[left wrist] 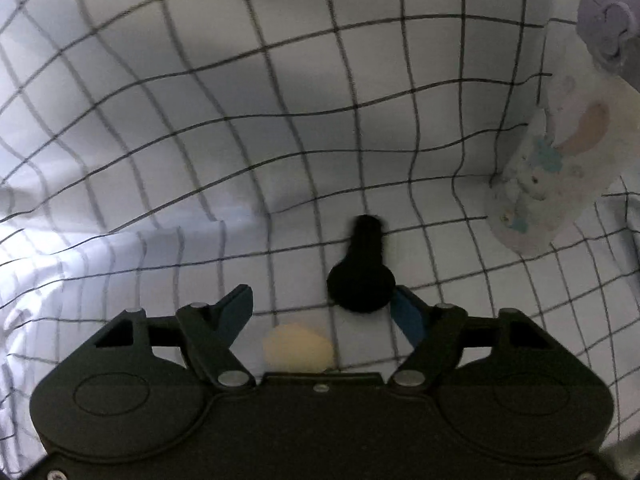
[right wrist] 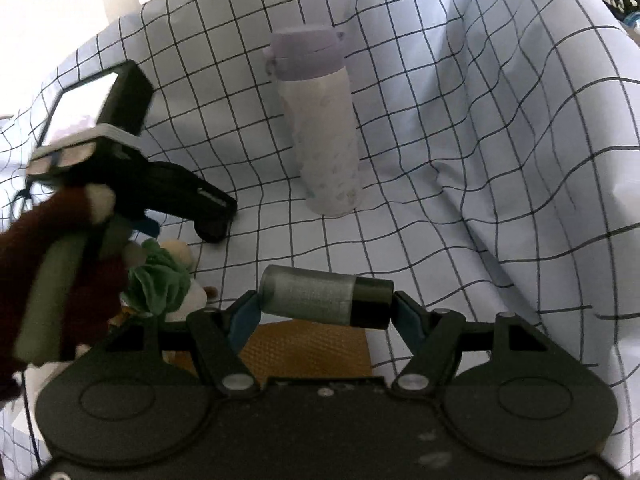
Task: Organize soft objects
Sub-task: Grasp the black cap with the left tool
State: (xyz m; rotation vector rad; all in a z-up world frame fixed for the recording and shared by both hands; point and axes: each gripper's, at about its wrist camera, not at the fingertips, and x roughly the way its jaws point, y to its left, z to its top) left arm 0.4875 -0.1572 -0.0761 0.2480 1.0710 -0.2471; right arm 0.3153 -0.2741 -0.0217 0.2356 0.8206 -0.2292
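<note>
Dim, bluish light; soft motion blur, strong fisheye bending, dark corners

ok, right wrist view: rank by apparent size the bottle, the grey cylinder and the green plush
1. Bottle, standing upright on the checked cloth, looks largest though farthest.
2. Grey cylinder, held crosswise in the right tool.
3. Green plush, partly hidden; close to the cylinder in apparent size, so this ranking is unsure.
</note>
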